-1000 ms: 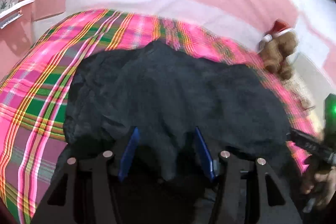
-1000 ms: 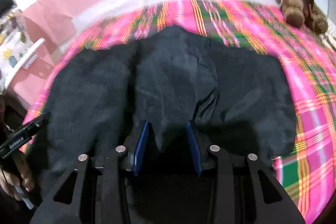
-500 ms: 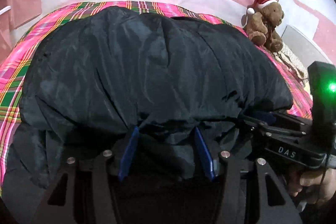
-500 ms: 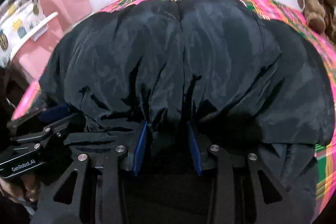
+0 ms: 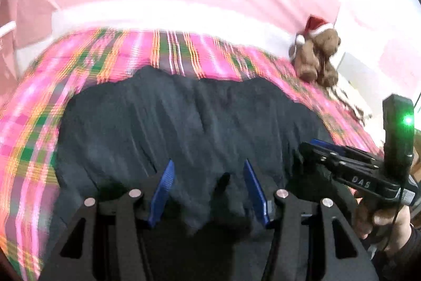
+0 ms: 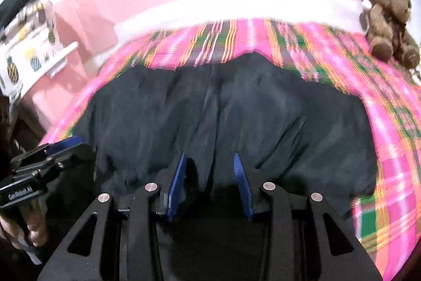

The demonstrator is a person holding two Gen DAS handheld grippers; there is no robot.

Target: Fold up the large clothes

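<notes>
A large black garment (image 5: 184,123) lies spread over a pink plaid bedspread (image 5: 184,54), its far edge wavy. My left gripper (image 5: 208,167) is shut on the garment's near edge, and a fold of black cloth hangs between its blue pads. In the right wrist view the same garment (image 6: 236,109) stretches across the bedspread (image 6: 263,38). There my right gripper (image 6: 210,158) is shut on a bunch of the near hem. Each view shows the other gripper at its side, the right gripper (image 5: 315,146) and the left gripper (image 6: 60,146), both at the same hem. The picture is blurred by motion.
A brown teddy bear (image 5: 315,54) in a red Santa hat sits at the bed's far right corner, also visible as the bear (image 6: 389,17). A pink and white wall stands behind the bed. A pineapple-print cloth (image 6: 29,54) hangs at the left. A person's hand (image 5: 381,217) grips the right handle.
Half a second ago the garment billowed high and filled both views. It has now dropped back flat onto the bedspread, and the plaid shows beyond it again. Both grips are unchanged.
</notes>
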